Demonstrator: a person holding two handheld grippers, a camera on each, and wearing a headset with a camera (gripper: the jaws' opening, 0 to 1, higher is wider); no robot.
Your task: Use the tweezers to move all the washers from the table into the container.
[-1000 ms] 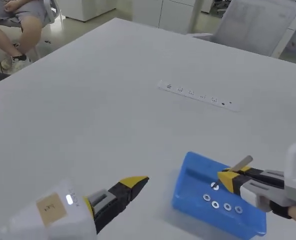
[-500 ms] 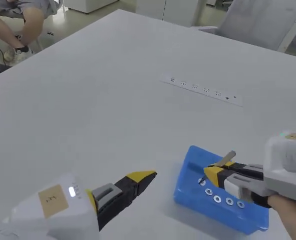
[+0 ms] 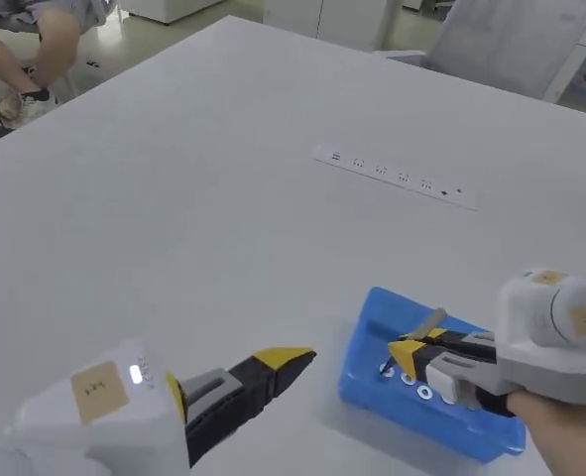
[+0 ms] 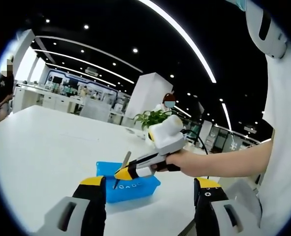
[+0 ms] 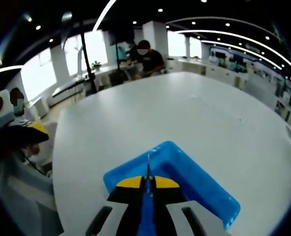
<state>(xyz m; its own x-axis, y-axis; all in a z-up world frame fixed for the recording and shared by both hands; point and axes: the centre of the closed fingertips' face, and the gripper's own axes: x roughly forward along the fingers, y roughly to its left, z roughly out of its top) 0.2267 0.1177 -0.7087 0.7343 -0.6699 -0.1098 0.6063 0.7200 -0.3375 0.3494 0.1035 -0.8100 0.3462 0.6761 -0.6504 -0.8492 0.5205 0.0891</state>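
While the right claw (image 3: pixel 404 353) clamps tweezers (image 3: pixel 429 322) — tips slanting down into the container (image 3: pixel 372 313) — left claw (image 4: pixel 150 182) gapes.

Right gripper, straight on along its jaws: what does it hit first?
Probably the blue container: the tweezers clamped in the right gripper point into it, tip near its far corner wall. Whether floor or wall comes first is unclear.

Power strip (image 3: pixel 396 179) on white table (image 3: pixel 174 208)
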